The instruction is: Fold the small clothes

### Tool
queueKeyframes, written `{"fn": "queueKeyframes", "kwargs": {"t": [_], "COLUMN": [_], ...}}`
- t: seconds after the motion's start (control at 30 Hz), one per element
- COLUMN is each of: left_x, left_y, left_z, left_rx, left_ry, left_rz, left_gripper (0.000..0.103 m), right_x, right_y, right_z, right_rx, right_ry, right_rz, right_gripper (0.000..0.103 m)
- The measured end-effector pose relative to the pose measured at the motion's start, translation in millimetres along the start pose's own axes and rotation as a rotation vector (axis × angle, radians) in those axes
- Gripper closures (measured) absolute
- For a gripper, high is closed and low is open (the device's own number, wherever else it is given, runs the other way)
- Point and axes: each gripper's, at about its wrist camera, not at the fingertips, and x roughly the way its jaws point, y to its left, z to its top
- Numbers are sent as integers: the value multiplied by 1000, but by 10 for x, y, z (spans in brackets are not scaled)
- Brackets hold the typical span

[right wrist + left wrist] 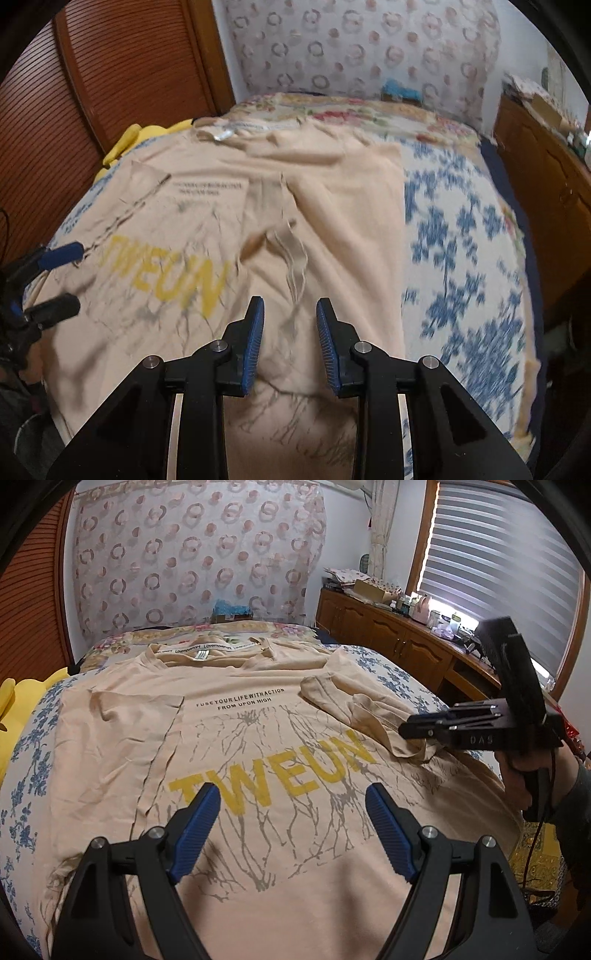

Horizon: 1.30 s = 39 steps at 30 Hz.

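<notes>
Closest in the left wrist view, the left gripper [291,805] sits at the bottom of the frame with its blue fingers [201,812] spread wide and nothing between them, hovering over the beige t-shirt [258,738]. The shirt lies front-up on the bed [22,775] – yellow "TWEUN" lettering across the chest, small black text above it, collar toward the far end. Its left side is folded inward, and the right sleeve [369,709] is bunched up in a loose fold over the front.

At the right edge of that frame, the right gripper [410,731] sits right at the crumpled sleeve. In its own blurry view, the right gripper [290,343] has its fingers [255,343] partly parted with wrinkled fabric below the gap – not pinching anything as far as I can see.

The bedspread is white with blue flowers. A yellow pillow [22,698] pokes out at the left edge. Farther back, a curtain [192,554] with ring patterns fills the upper centre; a wooden cabinet [388,635] cluttered with bottles runs along the upper right under a window blind [498,554].
</notes>
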Motion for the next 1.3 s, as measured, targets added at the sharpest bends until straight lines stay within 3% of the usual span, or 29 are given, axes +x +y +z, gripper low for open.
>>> {"fn": "queueKeyframes", "kwargs": {"t": [0.13,0.2,0.27,0.47,0.57,0.63,0.73,0.97,1.07,1.17,1.23,1.3], "left_x": [-2,-10,-18,-59,-83,-97,-114,-117,-124,-129,-153,-172], "left_y": [9,20,37,72,102,117,128,137,169,189,200,230], "left_z": [-17,-16,-14,-8,-11,-16,-17,-23,-42,-56,-61,-60], "left_rx": [3,-2,-8,-19,-24,-28,-33,-33,-41,-48,-48,-51], "left_ry": [2,1,-2,-15,-21,-25,-30,-30,-26,-23,-30,-35], "left_rz": [6,7,8,10,16,16,14,14,15,19,22,24], "left_gripper": [21,21,21,21,21,21,21,21,21,21,21,21], "right_x": [54,31,-21,-129,-191,-194,-70,480,557,612,613,590], "right_y": [73,152,238,346,265,219,134,-19,51,152,255,360], "right_z": [-77,-96,-129,-162,-64,28,210,543,614,672,681,663], "right_rx": [-10,-30,-49,-95,-74,-66,-43,54,46,36,21,-8], "right_ry": [8,3,-1,-14,-52,-78,-80,23,24,36,47,49], "right_rz": [46,84,136,118,90,63,37,62,87,89,140,158], "right_gripper": [95,99,99,99,94,75,57,57,57,67,73,73]}}
